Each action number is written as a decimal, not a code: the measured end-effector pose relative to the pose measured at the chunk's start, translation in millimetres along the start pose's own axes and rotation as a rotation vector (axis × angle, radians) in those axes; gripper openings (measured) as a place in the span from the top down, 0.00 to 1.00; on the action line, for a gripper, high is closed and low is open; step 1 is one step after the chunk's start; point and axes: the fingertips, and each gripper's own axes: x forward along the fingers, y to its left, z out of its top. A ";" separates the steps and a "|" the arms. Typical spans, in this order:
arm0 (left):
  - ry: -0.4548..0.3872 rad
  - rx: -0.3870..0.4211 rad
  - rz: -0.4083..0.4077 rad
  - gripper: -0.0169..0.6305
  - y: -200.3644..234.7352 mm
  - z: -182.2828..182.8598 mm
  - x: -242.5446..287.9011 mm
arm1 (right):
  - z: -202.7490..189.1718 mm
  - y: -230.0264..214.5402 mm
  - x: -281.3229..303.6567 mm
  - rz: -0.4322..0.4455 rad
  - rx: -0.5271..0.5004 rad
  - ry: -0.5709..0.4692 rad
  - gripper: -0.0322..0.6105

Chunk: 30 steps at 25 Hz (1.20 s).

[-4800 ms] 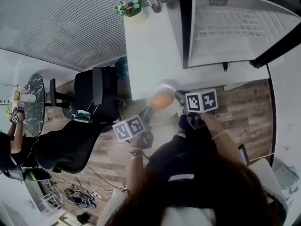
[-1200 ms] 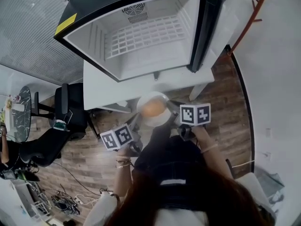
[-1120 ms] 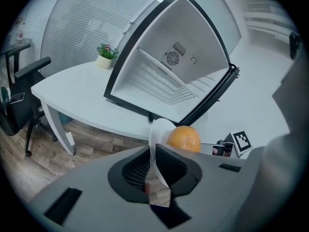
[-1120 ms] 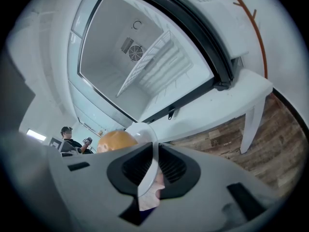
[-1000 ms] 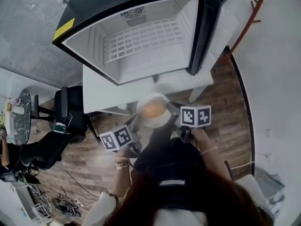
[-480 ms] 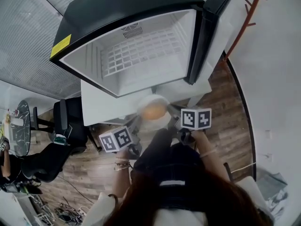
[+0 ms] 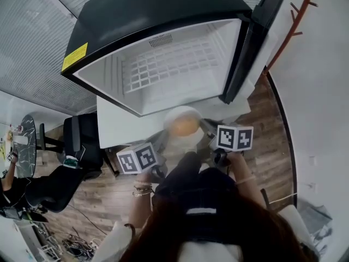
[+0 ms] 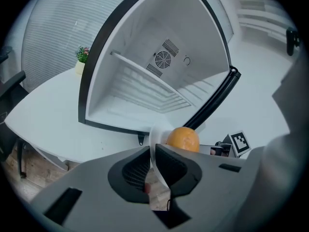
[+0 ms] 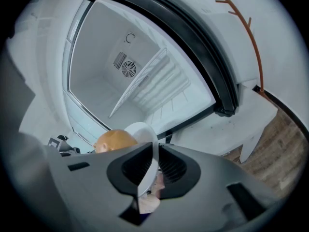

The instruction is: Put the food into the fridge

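Left gripper (image 8: 150,154) and right gripper (image 9: 155,164) are each clamping an opposite rim of the white plate (image 7: 171,119), which is carrying an orange (image 7: 185,126) just before the open fridge (image 7: 136,10). The plate is probably rigid, slick and breakable. The orange is likely to roll, so level rim grips suit it.

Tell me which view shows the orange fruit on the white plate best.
Head view: from above, the round orange fruit lies whole on the round white plate. Both gripper views show only its upper part, beside the plate's edge-on rim.
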 end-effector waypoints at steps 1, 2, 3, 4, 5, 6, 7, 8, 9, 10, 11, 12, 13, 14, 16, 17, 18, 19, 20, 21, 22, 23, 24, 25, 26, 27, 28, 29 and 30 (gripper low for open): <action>0.003 0.000 0.001 0.92 0.3 1.8 1.7 | 2.3 -0.3 0.7 -0.005 -0.006 -0.003 0.89; 0.005 0.000 0.000 0.92 0.5 3.6 3.5 | 4.9 -0.7 1.3 -0.008 -0.011 -0.007 0.89; 0.005 -0.001 -0.001 0.92 0.5 5.5 5.3 | 7.8 -1.0 1.9 -0.010 -0.016 -0.011 0.89; 0.003 -0.002 -0.004 0.92 0.0 7.7 6.5 | 10.7 -1.1 2.3 -0.010 -0.019 -0.015 0.89; 0.000 -0.003 -0.007 0.92 -1.0 9.8 7.2 | 13.4 -1.0 2.4 -0.010 -0.020 -0.016 0.89; -0.004 -0.004 -0.012 0.92 -2.6 12.1 7.4 | 15.8 -1.0 2.3 -0.010 -0.020 -0.017 0.89; -0.008 -0.003 -0.017 0.92 -4.4 14.8 7.7 | 18.2 -1.0 2.3 -0.009 -0.020 -0.016 0.89; -0.013 -0.002 -0.021 0.92 -5.9 17.8 8.1 | 20.9 -1.0 2.7 -0.008 -0.021 -0.016 0.89; -0.017 0.000 -0.023 0.92 -6.9 20.8 8.6 | 23.8 -0.7 3.2 -0.005 -0.020 -0.018 0.89; -0.021 0.000 -0.024 0.92 -7.5 23.3 9.0 | 26.4 0.1 3.6 -0.002 -0.020 -0.021 0.89; -0.025 0.001 -0.025 0.92 -8.0 25.4 9.0 | 28.9 1.3 3.7 0.000 -0.022 -0.024 0.89; -0.030 0.001 -0.026 0.92 -8.8 27.4 8.5 | 31.3 2.8 3.1 0.001 -0.024 -0.027 0.89; -0.035 0.002 -0.029 0.92 -9.9 29.7 7.7 | 34.0 4.6 2.2 0.001 -0.028 -0.031 0.89; -0.041 0.004 -0.032 0.92 -11.3 32.6 6.8 | 37.1 6.7 1.1 0.002 -0.031 -0.036 0.89; -0.055 0.009 -0.041 0.92 -14.2 40.4 5.2 | 44.9 11.4 -0.6 0.004 -0.039 -0.046 0.89; -0.061 0.014 -0.044 0.92 -15.6 44.6 4.7 | 49.2 13.8 -1.1 0.004 -0.046 -0.052 0.89; -0.065 0.018 -0.048 0.92 -16.8 48.4 4.5 | 53.5 15.9 -1.5 0.002 -0.053 -0.057 0.89; -0.068 0.021 -0.051 0.92 -17.8 51.6 4.2 | 57.3 17.7 -1.7 -0.001 -0.060 -0.061 0.89; -0.071 0.023 -0.054 0.92 -18.7 54.3 3.6 | 60.5 19.5 -1.6 -0.002 -0.066 -0.064 0.89; -0.077 0.024 -0.057 0.92 -19.8 57.1 2.7 | 63.3 21.3 -1.7 -0.002 -0.070 -0.066 0.89; -0.084 0.024 -0.062 0.92 -21.4 60.1 1.3 | 65.8 23.1 -2.0 -0.001 -0.071 -0.068 0.89; -0.092 0.026 -0.066 0.92 -23.4 63.4 -0.4 | 68.1 24.9 -2.7 0.001 -0.069 -0.071 0.89; -0.098 0.028 -0.070 0.92 -25.5 66.9 -2.0 | 70.5 26.7 -3.4 0.004 -0.067 -0.074 0.89; -0.104 0.032 -0.072 0.92 -27.2 70.3 -3.5 | 73.2 28.6 -4.1 0.008 -0.065 -0.078 0.89; -0.108 0.038 -0.071 0.92 -28.0 73.5 -4.6 | 76.2 31.1 -4.6 0.010 -0.065 -0.082 0.89; -0.111 0.043 -0.069 0.92 -28.0 76.4 -5.4 | 79.1 33.6 -4.6 0.011 -0.068 -0.086 0.89; -0.114 0.047 -0.066 0.92 -27.5 79.0 -5.7 | 81.8 35.6 -4.2 0.010 -0.072 -0.089 0.89; -0.117 0.047 -0.066 0.92 -27.0 81.5 -5.7 | 84.5 37.3 -3.7 0.008 -0.078 -0.091 0.89; -0.120 0.045 -0.067 0.92 -26.6 84.0 -5.6 | 87.2 38.9 -3.0 0.006 -0.084 -0.094 0.89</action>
